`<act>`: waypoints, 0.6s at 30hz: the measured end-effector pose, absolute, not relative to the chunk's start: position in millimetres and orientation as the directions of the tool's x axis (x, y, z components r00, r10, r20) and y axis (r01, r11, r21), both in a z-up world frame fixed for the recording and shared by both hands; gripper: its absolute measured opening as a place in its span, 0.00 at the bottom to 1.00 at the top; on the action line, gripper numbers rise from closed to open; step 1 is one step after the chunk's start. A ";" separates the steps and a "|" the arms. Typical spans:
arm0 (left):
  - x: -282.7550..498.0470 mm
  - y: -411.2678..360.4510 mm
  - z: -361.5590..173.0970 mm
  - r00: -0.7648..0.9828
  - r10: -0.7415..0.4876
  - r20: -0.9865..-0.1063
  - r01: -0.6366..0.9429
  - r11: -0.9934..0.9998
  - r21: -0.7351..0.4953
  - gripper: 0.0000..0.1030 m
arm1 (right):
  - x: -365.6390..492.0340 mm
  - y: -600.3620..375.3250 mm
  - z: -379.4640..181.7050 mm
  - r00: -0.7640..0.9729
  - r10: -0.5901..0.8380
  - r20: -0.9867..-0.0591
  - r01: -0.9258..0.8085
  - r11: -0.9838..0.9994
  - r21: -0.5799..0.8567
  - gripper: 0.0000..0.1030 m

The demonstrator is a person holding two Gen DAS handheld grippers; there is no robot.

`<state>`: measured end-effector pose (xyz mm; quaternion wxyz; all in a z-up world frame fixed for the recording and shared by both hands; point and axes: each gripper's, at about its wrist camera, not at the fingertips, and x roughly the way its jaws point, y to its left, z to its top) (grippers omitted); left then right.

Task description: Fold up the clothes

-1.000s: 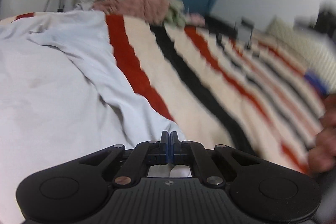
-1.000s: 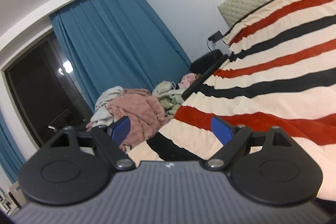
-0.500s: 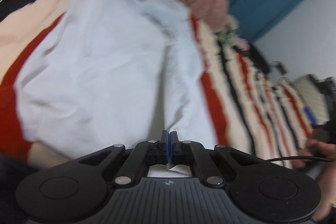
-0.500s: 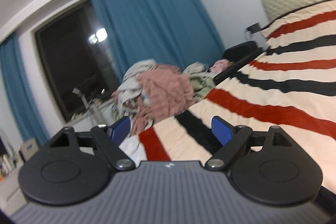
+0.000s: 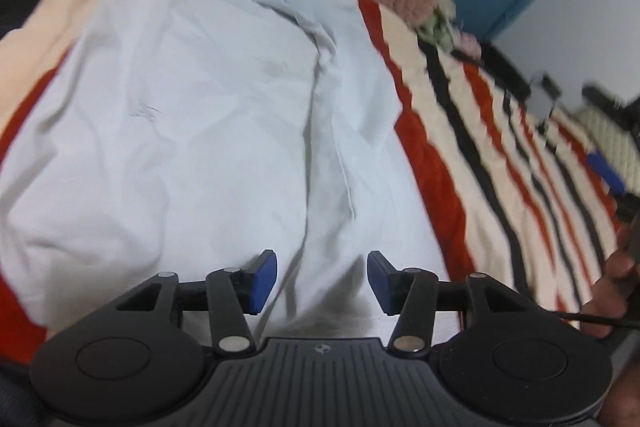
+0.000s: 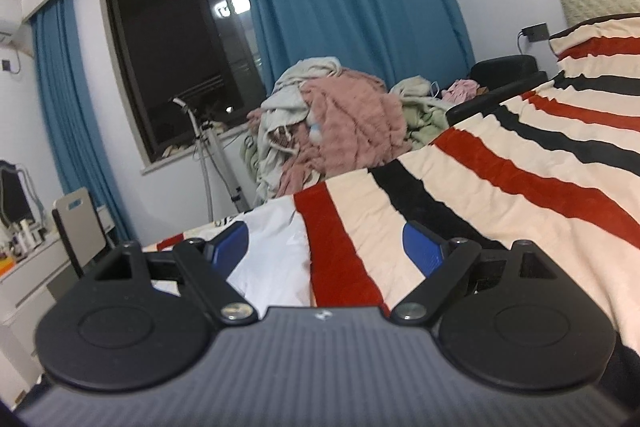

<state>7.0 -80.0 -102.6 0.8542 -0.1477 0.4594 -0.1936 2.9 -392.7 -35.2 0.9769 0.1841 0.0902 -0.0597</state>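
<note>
Pale-blue shirt (image 5: 200, 131) flat on striped blanket (image 5: 472, 131), long axis running away from left tool (image 5: 322, 281)

We lose the near hem of the white garment (image 5: 208, 131) under the left gripper (image 5: 322, 279) body. The hand (image 5: 616, 287) at the right edge is cut off, and the striped blanket (image 5: 520, 187) there smears with blur. From the right wrist, only a white sliver shows behind the gripper's frame.
</note>
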 end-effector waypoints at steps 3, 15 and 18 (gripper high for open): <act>8.4 -88.3 -107.7 0.467 -0.466 -0.752 0.218 0.885 -0.412 0.08 | 5.8 -389.0 -36.8 0.974 -0.058 -0.219 0.132 0.931 0.341 0.84; -16.6 -79.1 -111.2 0.453 -0.440 -0.775 0.227 0.898 -0.377 0.03 | 14.8 -360.8 -41.9 0.955 0.038 -0.293 0.043 0.964 0.262 0.83; -17.9 -74.4 -101.3 0.454 -0.449 -0.769 0.241 0.893 -0.379 0.07 | 11.6 -361.4 -40.4 0.959 0.017 -0.285 0.060 0.964 0.259 0.83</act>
